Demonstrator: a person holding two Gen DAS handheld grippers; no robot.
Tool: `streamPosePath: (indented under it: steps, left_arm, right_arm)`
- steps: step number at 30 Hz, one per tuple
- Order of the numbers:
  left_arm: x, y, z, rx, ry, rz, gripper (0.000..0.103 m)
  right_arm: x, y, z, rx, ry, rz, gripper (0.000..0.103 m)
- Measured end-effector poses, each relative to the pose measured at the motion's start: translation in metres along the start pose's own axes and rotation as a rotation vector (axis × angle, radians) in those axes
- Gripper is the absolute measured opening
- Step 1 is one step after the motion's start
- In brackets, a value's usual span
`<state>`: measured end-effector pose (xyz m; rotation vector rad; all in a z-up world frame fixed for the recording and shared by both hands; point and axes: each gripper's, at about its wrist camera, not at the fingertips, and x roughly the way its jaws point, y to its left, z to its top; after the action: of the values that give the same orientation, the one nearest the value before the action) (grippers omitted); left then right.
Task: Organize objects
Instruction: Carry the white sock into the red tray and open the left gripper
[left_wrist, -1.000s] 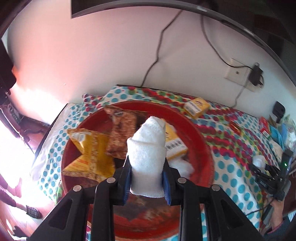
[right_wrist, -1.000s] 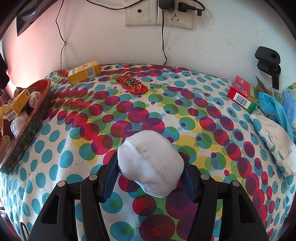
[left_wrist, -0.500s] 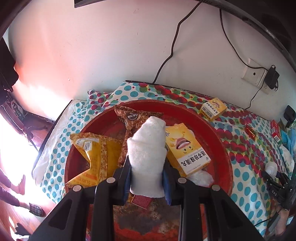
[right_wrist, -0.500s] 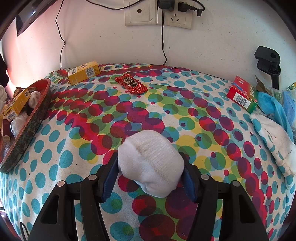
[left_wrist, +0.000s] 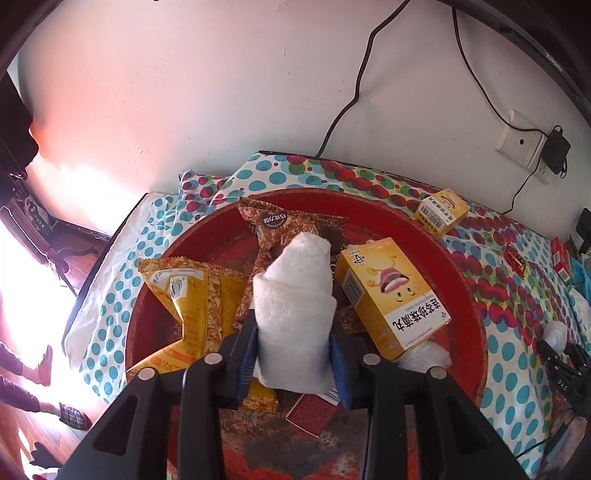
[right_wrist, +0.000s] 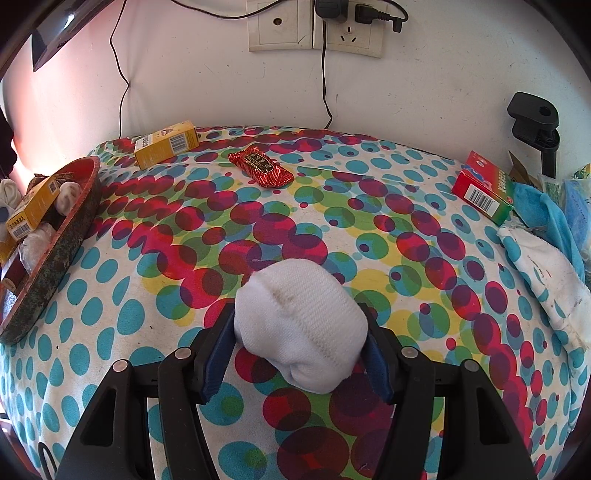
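Observation:
Over the round red tray (left_wrist: 461, 280), my left gripper (left_wrist: 293, 354) has a rolled white sock (left_wrist: 295, 295) upright between its blue pads. Its jaws are opening, and the pads still touch the sock's sides. Under it in the tray lie a yellow snack bag (left_wrist: 192, 295), a brown snack bag (left_wrist: 280, 229) and a yellow box (left_wrist: 391, 295). My right gripper (right_wrist: 299, 343) is shut on a white sock ball (right_wrist: 301, 321) low over the dotted tablecloth. The tray (right_wrist: 55, 251) stands far to its left.
On the cloth lie a second yellow box (right_wrist: 166, 144), a red candy bar (right_wrist: 260, 170) and a red-green box (right_wrist: 484, 192). Blue cloth (right_wrist: 546, 214) and white cloth (right_wrist: 546, 273) are piled at the right edge. Cables hang down the wall behind.
My left gripper has carried the sock lower and further over the tray, and its pads now stand slightly wider apart. The right gripper and its sock ball have not moved.

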<state>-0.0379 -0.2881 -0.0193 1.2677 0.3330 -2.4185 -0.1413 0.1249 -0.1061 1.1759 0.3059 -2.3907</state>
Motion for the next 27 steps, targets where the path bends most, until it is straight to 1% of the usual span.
streamPosePath:
  steps: [2,5,8,11,15,17,23,25,27]
  left_arm:
    - [-0.003,0.002,-0.002,-0.019,-0.001,-0.022,0.044]
    - [-0.009,0.003,-0.005,-0.041,-0.004,-0.048,0.048]
    - [-0.018,-0.001,-0.012,-0.028,-0.019,-0.032,0.051]
    - [-0.033,-0.009,-0.019,-0.004,-0.06,-0.003,0.055]
    - [-0.049,-0.022,-0.032,0.008,-0.1,-0.018,0.057]
    - [-0.052,-0.034,-0.041,0.01,-0.112,-0.046,0.057]
    - [-0.044,-0.067,-0.068,0.019,-0.095,-0.137,0.057]
    - [-0.04,-0.077,-0.077,0.047,-0.105,-0.138,0.057]
    - [-0.037,-0.086,-0.084,0.096,-0.12,-0.107,0.057]
  right_arm:
    - [0.0,0.0,0.0,0.0,0.0,0.0,0.06]
    - [0.0,-0.001,0.0,0.001,0.0,-0.004,0.061]
    - [0.0,-0.001,0.0,0.001,0.0,-0.003,0.061]
    - [0.0,-0.002,0.0,0.0,0.0,-0.003,0.061]
    - [0.0,-0.001,0.001,0.0,0.001,-0.003,0.061]
    - [0.0,-0.001,0.001,0.001,0.001,-0.003,0.061]
    - [0.0,-0.001,0.001,0.0,0.001,-0.005,0.061]
    - [0.0,0.0,0.001,0.0,0.001,-0.006,0.061]
    - [0.0,0.0,0.002,-0.001,0.001,-0.006,0.061]
